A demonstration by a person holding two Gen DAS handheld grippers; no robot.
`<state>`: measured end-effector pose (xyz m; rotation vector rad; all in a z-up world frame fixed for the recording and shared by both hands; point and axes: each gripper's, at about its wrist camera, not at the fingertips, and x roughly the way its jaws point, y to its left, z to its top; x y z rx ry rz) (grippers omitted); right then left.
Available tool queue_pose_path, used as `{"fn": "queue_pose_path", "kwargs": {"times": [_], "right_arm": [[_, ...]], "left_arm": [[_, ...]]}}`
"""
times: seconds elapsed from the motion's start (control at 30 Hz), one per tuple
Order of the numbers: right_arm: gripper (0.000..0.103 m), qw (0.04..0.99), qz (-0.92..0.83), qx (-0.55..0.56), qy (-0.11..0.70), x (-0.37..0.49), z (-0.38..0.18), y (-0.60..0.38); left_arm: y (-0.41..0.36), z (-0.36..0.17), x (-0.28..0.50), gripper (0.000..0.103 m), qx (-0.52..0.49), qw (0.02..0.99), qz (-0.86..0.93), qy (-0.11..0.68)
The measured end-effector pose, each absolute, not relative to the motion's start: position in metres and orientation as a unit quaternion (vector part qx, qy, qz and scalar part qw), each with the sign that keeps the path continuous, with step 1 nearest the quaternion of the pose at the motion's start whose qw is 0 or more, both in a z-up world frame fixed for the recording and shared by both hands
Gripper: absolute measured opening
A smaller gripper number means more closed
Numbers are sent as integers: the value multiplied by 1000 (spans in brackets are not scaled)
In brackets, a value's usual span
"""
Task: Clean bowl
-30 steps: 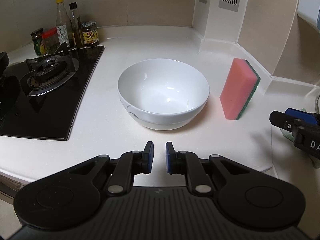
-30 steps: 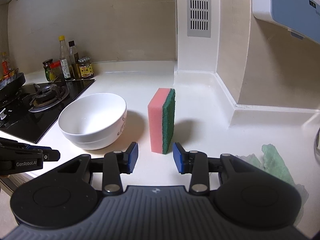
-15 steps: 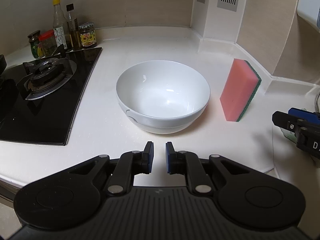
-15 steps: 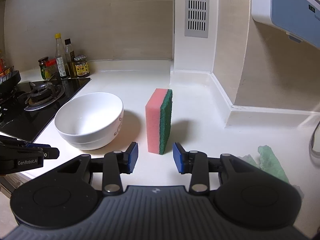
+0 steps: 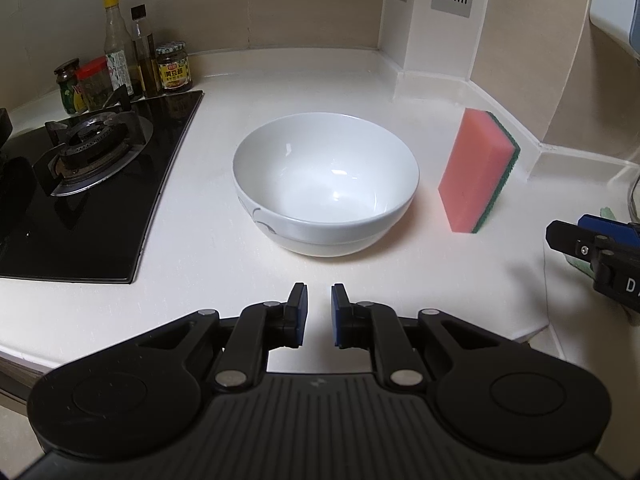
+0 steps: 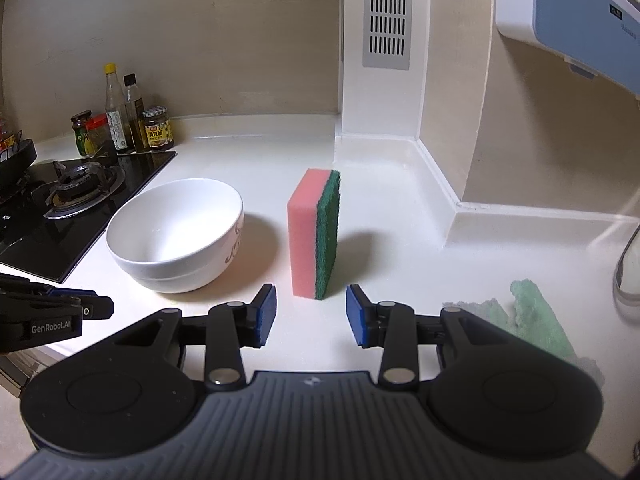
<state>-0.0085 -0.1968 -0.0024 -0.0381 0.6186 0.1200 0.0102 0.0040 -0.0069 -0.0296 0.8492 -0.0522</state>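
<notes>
A white bowl [image 5: 326, 182] stands upright and empty on the white counter [image 5: 224, 264]; it also shows in the right wrist view [image 6: 176, 236]. A pink and green sponge [image 6: 314, 234] stands on its edge just right of the bowl, seen too in the left wrist view [image 5: 476, 170]. My left gripper [image 5: 319, 314] hovers just in front of the bowl, jaws narrowly apart and empty. My right gripper [image 6: 311, 314] is open and empty, just in front of the sponge.
A black gas hob [image 5: 80, 184] lies left of the bowl. Several sauce bottles and jars [image 5: 128, 72] stand behind it. A green cloth [image 6: 532, 320] lies at the right. A white column with a vent [image 6: 386, 16] rises at the back.
Both grippers have drifted slightly; the views have shifted a little. The bowl and sponge have not moved, and the jaws keep the same width.
</notes>
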Motion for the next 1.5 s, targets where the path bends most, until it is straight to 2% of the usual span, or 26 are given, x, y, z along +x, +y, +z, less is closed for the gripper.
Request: {"fn": "queue_pose_path", "kwargs": {"times": [1.1,1.5], "right_arm": [[33,946,-35,6,323,6,3,-146],[33,956,-63,-12,288,17,24,-134]], "left_arm": [[53,3,51,14,27,901,-111,418],[69,-1,56,14,34,897,-136,418]]}}
